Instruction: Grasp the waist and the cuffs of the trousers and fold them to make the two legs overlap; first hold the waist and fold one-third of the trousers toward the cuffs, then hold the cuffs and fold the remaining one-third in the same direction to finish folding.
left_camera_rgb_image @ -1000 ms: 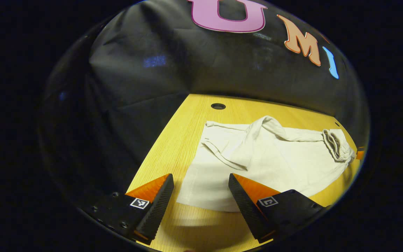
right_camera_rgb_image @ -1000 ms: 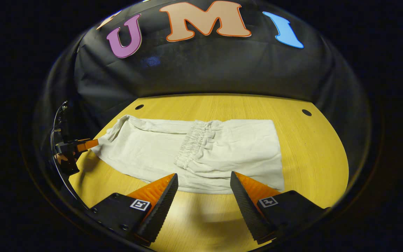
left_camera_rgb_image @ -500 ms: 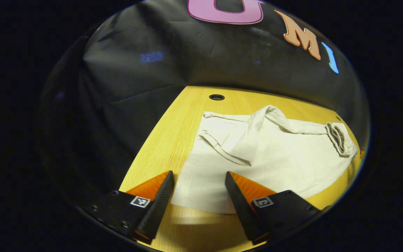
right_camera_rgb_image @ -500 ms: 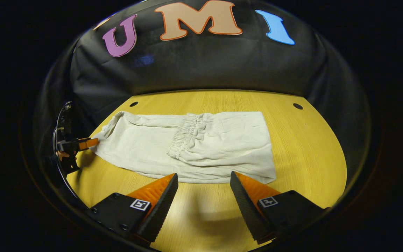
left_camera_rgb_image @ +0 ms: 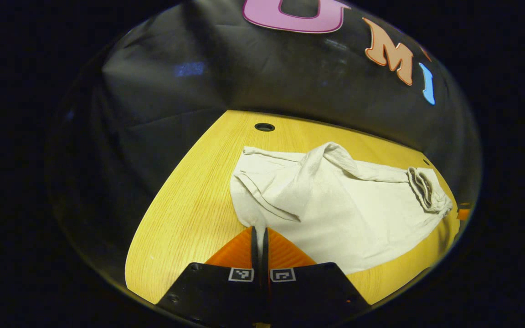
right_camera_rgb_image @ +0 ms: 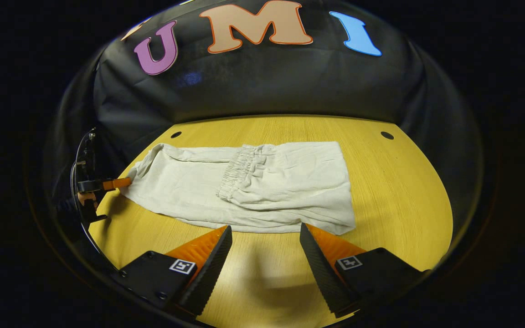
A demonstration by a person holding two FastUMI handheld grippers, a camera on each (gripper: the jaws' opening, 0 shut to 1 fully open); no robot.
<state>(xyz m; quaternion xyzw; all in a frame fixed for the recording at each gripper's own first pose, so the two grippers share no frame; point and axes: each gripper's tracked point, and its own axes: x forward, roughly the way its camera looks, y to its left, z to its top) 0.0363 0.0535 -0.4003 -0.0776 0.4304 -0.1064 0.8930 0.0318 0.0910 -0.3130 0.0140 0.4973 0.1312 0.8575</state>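
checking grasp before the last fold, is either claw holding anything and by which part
The left claw is shut on the trousers at the near corner of the cuff end. The right claw is open, holding nothing.

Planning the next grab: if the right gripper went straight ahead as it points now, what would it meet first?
Most likely the near edge of the folded trousers, just ahead of the open right gripper; only bare wooden table lies between, though depth is uncertain.

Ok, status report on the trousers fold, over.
Left gripper shut on trousers at the cuff end. Right gripper open, jaws short of the near edge. Waist already folded over; last third pending. Table otherwise bare.
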